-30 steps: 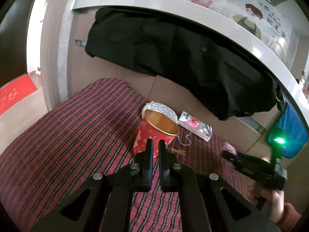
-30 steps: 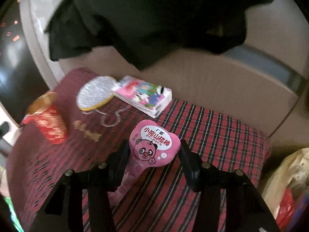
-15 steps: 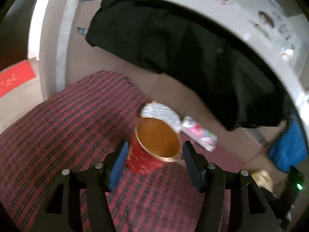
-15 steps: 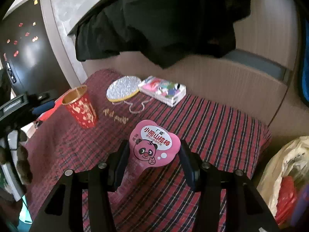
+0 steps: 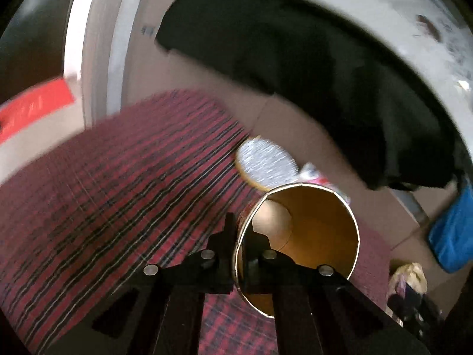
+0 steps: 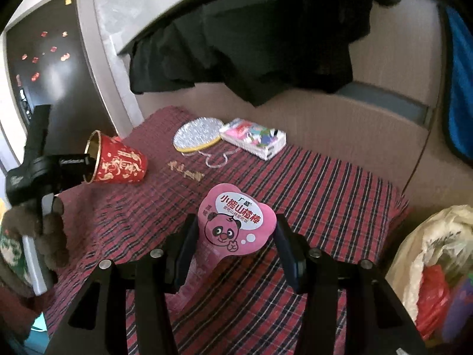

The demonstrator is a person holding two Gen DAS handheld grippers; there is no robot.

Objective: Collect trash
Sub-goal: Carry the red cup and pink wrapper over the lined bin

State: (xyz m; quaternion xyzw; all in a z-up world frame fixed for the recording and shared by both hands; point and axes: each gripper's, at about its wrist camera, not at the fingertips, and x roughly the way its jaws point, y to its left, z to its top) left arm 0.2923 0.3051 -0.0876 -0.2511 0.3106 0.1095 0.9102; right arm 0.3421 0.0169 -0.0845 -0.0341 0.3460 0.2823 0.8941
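Observation:
A red paper cup with gold print [image 6: 118, 162] is tipped on its side and lifted off the plaid cloth [image 6: 310, 195]. My left gripper [image 5: 241, 236] is shut on its rim, one finger inside and one outside; its gold inside [image 5: 313, 236] faces the left wrist camera. The left gripper also shows in the right wrist view [image 6: 74, 162]. My right gripper [image 6: 236, 242] holds a pink heart-shaped snack wrapper with a panda [image 6: 236, 224] between its fingers, above the cloth.
A round silver foil lid [image 6: 198, 133] and a colourful tissue pack [image 6: 254, 137] lie at the back of the cloth. Black clothing [image 6: 251, 44] hangs above. A plastic bag of trash [image 6: 434, 266] sits at the right. A blue cloth [image 5: 452, 230] hangs far right.
My left gripper closed on the cup's rim, then tipped and lifted the cup. The right gripper stayed with the pink wrapper in it.

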